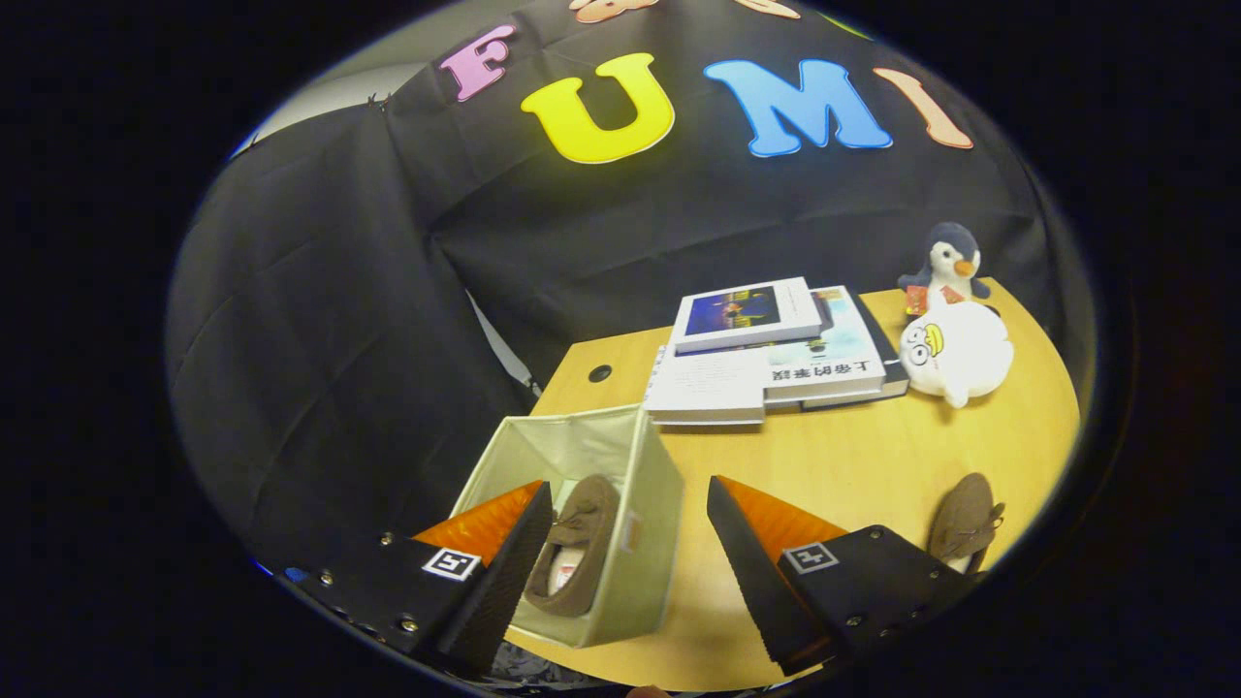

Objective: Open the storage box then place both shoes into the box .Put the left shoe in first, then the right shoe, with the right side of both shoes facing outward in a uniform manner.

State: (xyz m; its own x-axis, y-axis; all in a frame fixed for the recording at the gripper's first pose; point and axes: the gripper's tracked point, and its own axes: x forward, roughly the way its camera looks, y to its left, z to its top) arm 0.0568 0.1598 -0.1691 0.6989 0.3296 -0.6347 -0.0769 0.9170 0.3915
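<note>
The hand-held gripper (630, 553) hangs above the near edge of the bench (834, 456) with its fingers spread wide and nothing between them but the box's right wall and bare wood. The box (635, 543), a pale fabric cube, stands open at the bench's near left corner, and one brown shoe (580, 543) already lies inside it, just beside the left finger. The other shoe (962, 519) lies on the bench well to the right, beyond the right finger and partly hidden behind the gripper's body.

Judging by this, the first shoe is placed and the second is still to be fetched. It looks like a soft moccasin with a small bow on top: probably light and floppy, likely to fold if pinched at the toe. The firmer hold would be across the heel collar or the side wall near the opening. The box's cloth walls appear thin and may shift or buckle if bumped on the way in.

Further back, a stack of books (766, 354), a white plush (955, 354) and a penguin toy (948, 262) sit well apart from the work.
</note>
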